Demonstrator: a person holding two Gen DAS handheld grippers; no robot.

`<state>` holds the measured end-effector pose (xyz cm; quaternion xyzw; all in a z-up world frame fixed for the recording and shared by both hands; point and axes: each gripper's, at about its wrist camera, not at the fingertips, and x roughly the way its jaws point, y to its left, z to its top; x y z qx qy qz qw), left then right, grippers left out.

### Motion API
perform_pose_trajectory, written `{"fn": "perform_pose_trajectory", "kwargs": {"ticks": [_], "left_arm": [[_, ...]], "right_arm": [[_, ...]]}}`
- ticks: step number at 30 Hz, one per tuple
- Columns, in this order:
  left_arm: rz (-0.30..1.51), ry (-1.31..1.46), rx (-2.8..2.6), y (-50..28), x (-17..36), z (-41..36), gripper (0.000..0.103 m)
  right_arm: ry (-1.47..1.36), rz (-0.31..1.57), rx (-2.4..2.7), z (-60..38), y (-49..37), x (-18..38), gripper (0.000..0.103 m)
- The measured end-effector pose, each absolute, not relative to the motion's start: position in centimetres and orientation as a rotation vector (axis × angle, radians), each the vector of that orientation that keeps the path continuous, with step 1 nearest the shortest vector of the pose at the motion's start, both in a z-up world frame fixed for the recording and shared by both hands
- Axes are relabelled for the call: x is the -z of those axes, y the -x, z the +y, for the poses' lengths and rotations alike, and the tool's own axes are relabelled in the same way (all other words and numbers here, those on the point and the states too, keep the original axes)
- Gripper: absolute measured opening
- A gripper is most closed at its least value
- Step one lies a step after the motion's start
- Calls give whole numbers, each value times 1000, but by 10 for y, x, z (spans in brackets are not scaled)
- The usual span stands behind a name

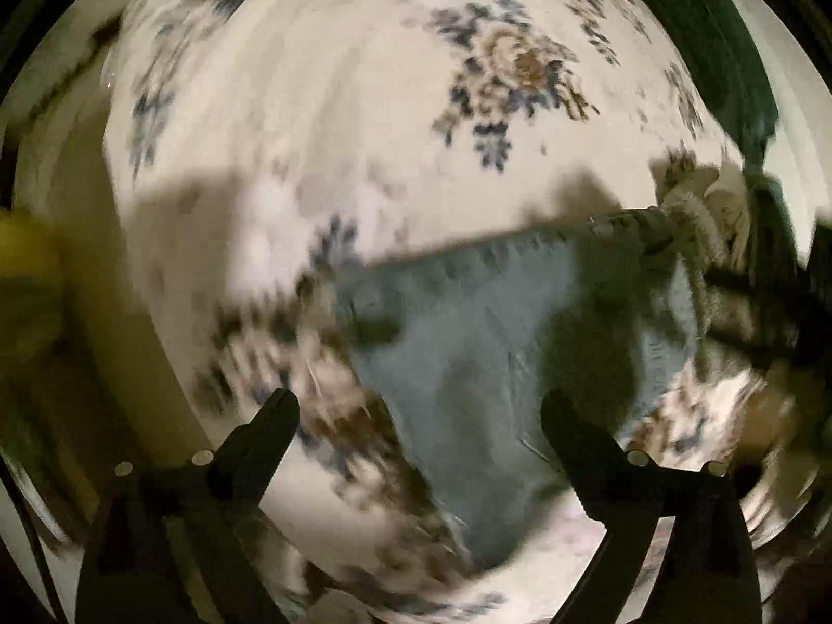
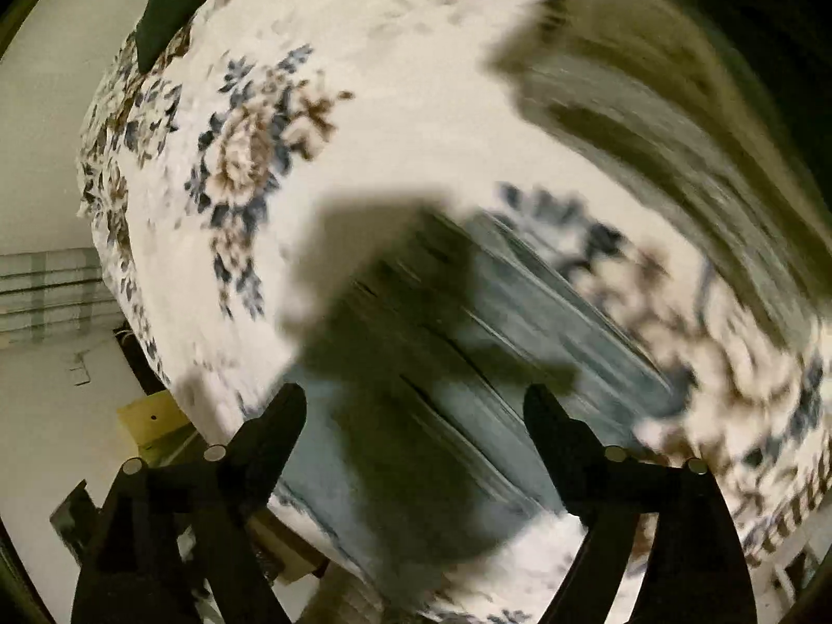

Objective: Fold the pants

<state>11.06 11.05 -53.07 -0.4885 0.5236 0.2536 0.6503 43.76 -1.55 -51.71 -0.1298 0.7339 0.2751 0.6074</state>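
Left wrist view: left tool (image 1: pixel 418 418) spread wide, empty, above light-blue jeans (image 1: pixel 483 343) laid flat on floral bedspread (image 1: pixel 322 119) for folding; right tool (image 2: pixel 415 413) likewise agape, empty.

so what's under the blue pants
The blue pants lie on a floral bedspread, which shows on all sides of them. Whatever sits directly beneath the fabric is covered. Both claws, left and right, are open above.

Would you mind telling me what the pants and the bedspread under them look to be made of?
Pants: probably denim, a faded blue-grey matte cloth with stitched seams and a hemmed edge. Bedspread: a soft, matte printed fabric, cream with blue and brown flowers; motion blur hides the weave, so cotton or fleece stays open.
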Motion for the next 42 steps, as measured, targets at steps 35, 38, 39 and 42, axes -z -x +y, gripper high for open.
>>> {"fn": "perform_pose_trajectory", "kwargs": {"ticks": [35, 38, 39, 42], "left_arm": [[1162, 1358, -475, -106, 573, 63, 13], [1179, 1374, -561, -91, 562, 66, 26], [1146, 1424, -583, -83, 560, 66, 29], [1023, 1590, -673, -52, 548, 59, 86]], "right_arm": [[-392, 1654, -616, -208, -404, 590, 33], [-372, 1693, -589, -219, -382, 597, 38], [-350, 1721, -583, -221, -380, 603, 45], [-331, 1783, -560, -222, -381, 617, 65]]}}
